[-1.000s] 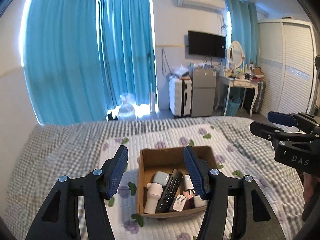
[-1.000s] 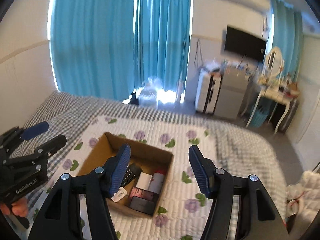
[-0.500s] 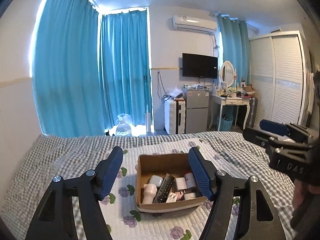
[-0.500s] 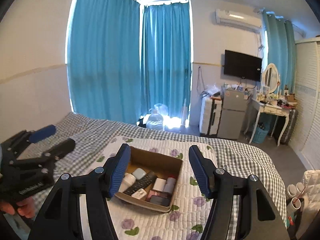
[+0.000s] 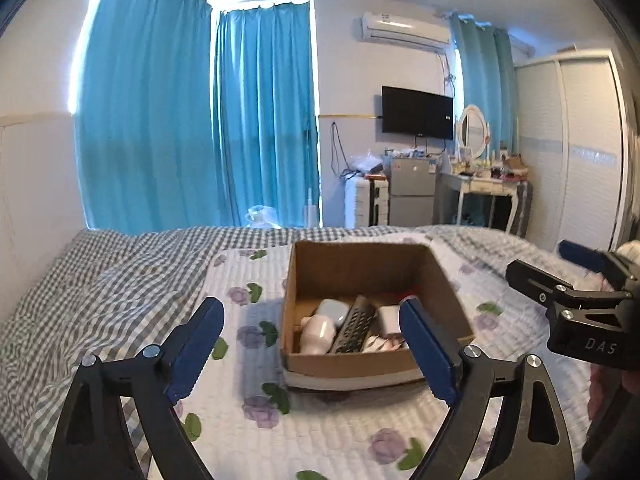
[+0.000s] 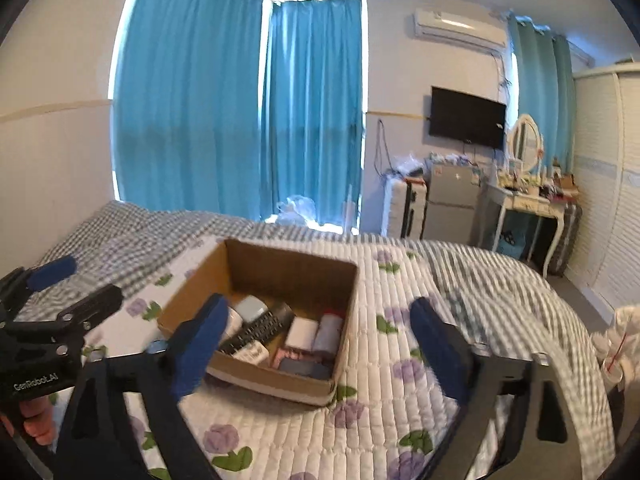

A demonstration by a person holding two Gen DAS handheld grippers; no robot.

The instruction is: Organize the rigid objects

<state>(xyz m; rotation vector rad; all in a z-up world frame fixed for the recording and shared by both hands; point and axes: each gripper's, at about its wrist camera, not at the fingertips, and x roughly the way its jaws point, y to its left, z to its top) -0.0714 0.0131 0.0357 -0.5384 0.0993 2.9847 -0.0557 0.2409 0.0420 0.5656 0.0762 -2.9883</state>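
An open cardboard box (image 5: 447, 280) sits on the floral quilt; it also shows in the right wrist view (image 6: 280, 276). Inside lie a black remote (image 5: 354, 330), a white bottle (image 5: 318, 334), a pale case (image 5: 334, 310), a white block (image 5: 390, 318) and other small items. The right wrist view shows the remote (image 6: 256, 328), a white block (image 6: 302, 332) and a grey cylinder (image 6: 328, 334). My left gripper (image 5: 312, 344) is open and empty, just before the box. My right gripper (image 6: 316, 344) is open and empty, over the box's near right side.
The bed carries a white floral quilt (image 5: 328, 432) and a grey checked blanket (image 5: 100, 280). Beyond it are blue curtains (image 5: 200, 128), a small fridge (image 5: 412, 196), a dressing table (image 5: 488, 188) and a white wardrobe (image 5: 580, 152). A cup with a straw (image 6: 612, 368) stands at the right.
Both grippers have come closer to the box and tilted down toward it; the box looks larger in both views. Both stay open and empty.
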